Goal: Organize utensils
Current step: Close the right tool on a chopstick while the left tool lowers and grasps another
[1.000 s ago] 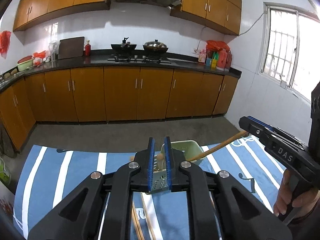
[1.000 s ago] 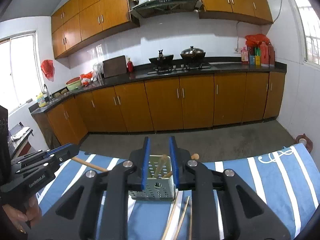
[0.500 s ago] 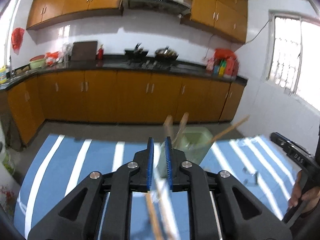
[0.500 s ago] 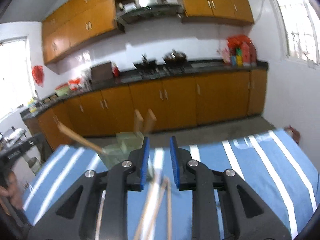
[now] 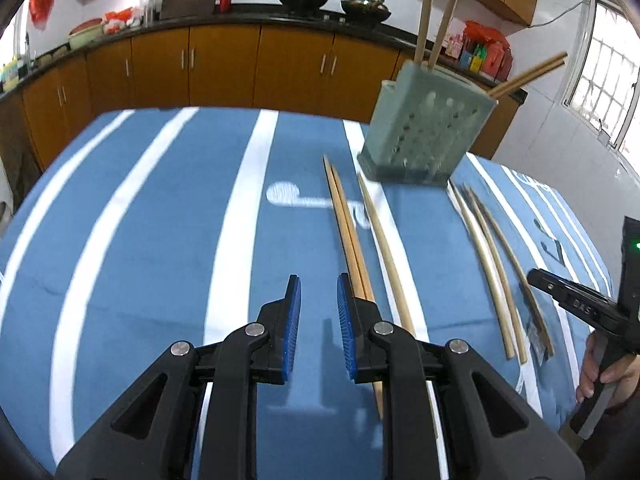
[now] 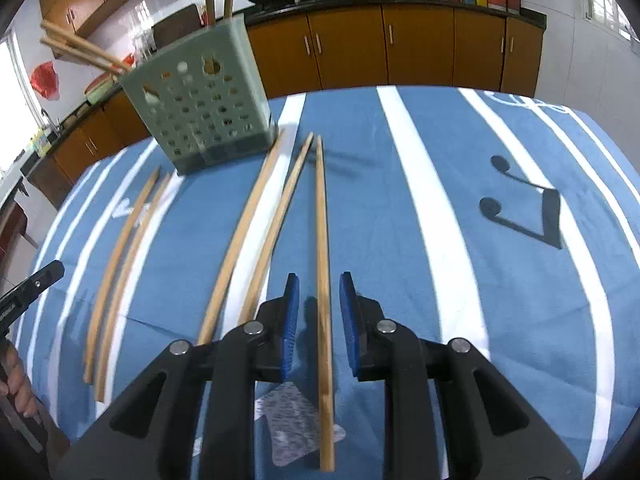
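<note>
Left gripper [image 5: 318, 312]: jaws apart, empty, over the cloth [image 5: 160, 240]. Right gripper [image 6: 319, 312]: jaws apart, straddling one chopstick [image 6: 323, 280] lying flat. Holder [image 6: 200, 100] stands at 11 o'clock of the right gripper, chopsticks inside; five more lie loose on the cloth.

My left wrist camera looks forward and down along my left gripper [image 5: 318, 308], low over the striped tablecloth [image 5: 152, 240], facing the cabinets. My right wrist camera does likewise from beside it, over my right gripper [image 6: 319, 308]. Both views share the green holder [image 5: 424, 136] near the cloth's far edge and the chopsticks [image 6: 256, 236] before it.
</note>
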{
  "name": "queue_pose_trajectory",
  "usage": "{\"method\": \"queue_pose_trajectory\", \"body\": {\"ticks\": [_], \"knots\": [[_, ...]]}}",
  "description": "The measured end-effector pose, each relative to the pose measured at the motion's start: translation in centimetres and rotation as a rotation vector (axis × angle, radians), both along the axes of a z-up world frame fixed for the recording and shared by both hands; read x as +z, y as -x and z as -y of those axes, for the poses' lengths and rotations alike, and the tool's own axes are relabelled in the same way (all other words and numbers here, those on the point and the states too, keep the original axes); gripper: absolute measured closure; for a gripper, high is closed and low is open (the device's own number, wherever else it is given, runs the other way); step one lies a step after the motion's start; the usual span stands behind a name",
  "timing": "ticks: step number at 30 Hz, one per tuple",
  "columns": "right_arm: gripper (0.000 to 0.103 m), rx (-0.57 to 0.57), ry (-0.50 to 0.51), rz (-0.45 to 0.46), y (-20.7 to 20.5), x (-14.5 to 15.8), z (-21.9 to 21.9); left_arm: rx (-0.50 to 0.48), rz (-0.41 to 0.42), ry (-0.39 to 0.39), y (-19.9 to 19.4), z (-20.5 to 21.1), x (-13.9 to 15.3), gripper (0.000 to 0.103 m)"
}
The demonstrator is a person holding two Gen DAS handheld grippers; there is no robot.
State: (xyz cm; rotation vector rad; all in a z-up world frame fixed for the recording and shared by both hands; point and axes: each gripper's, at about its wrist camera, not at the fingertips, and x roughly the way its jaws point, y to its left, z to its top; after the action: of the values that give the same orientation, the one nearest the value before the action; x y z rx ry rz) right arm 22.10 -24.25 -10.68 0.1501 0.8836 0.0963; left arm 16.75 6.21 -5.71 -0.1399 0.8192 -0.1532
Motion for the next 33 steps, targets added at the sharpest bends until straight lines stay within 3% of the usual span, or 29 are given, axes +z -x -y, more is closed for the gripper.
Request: {"method": "queue_pose_trajectory", "body": {"ticks": [8, 12, 20, 33], "knots": [[0.082, -0.007, 0.041, -0.001, -0.6, -0.5, -0.3, -0.019, -0.026, 0.002, 0.1, 0.7, -1.1, 0.084], [0.095, -0.020, 0.094, 0.012, -0.8, -0.6, -0.4, -0.031, -0.031, -0.001, 0.0, 1.2, -1.3, 0.084], [0.095, -0.143, 0.083, 0.002, -1.2, -0.8, 2.1, -0.067, -0.038, -0.019, -0.3, 2.5, -1.6, 0.084], [0.095, -0.142, 0.097, 0.005, -1.1, -0.8, 2.5, -0.069, -0.068, -0.089, -1.1, 3.3, -2.8, 0.084]]}}
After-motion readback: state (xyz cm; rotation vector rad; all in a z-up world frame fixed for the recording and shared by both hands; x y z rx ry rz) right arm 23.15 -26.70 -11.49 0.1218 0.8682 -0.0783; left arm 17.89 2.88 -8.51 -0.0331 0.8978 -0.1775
